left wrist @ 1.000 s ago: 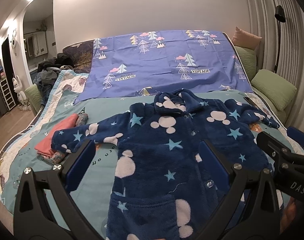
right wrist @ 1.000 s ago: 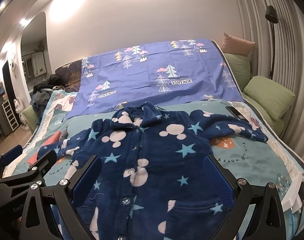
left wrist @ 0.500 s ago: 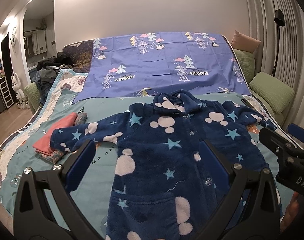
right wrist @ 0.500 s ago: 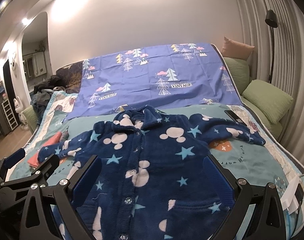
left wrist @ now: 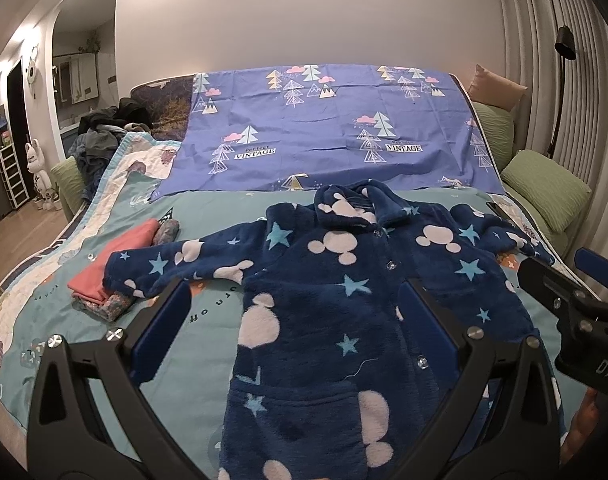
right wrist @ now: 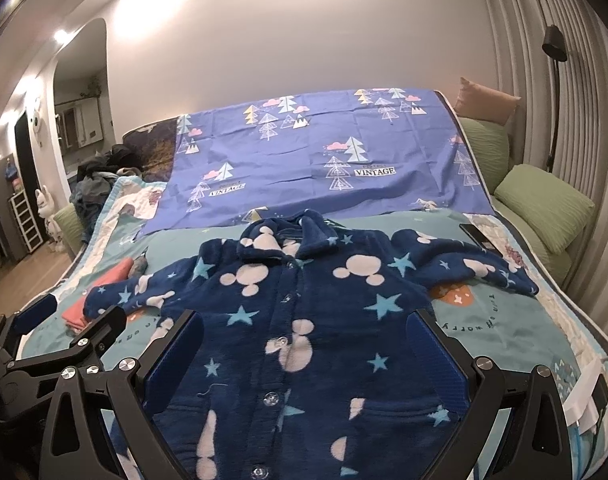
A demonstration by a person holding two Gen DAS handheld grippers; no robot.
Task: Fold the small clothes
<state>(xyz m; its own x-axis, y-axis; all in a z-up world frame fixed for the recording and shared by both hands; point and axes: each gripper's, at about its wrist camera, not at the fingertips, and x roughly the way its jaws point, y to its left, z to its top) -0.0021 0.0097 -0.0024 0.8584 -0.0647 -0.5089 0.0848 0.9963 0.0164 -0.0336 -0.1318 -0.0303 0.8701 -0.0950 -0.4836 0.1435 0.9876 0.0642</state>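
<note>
A small navy fleece jacket (left wrist: 344,300) with white mouse heads and blue stars lies flat and buttoned on the teal bedspread (left wrist: 208,228), both sleeves spread out; it also shows in the right wrist view (right wrist: 304,312). My left gripper (left wrist: 296,304) is open and empty, held above the jacket's lower left part. My right gripper (right wrist: 304,336) is open and empty above the jacket's lower middle. The right gripper also shows at the right edge of the left wrist view (left wrist: 576,292), and the left gripper shows at the left edge of the right wrist view (right wrist: 56,324).
Folded pink and patterned clothes (left wrist: 116,268) lie left of the jacket's left sleeve. A purple tree-print sheet (left wrist: 328,128) covers the bed's far half. Green pillows (left wrist: 544,188) line the right side. A dark phone-like object (right wrist: 478,236) lies by the right sleeve. Dark clothes (left wrist: 100,136) are piled far left.
Both grippers have drawn back and risen slightly, so the jacket sits a little lower and farther in each view. The jacket has not moved. Both stay open.
</note>
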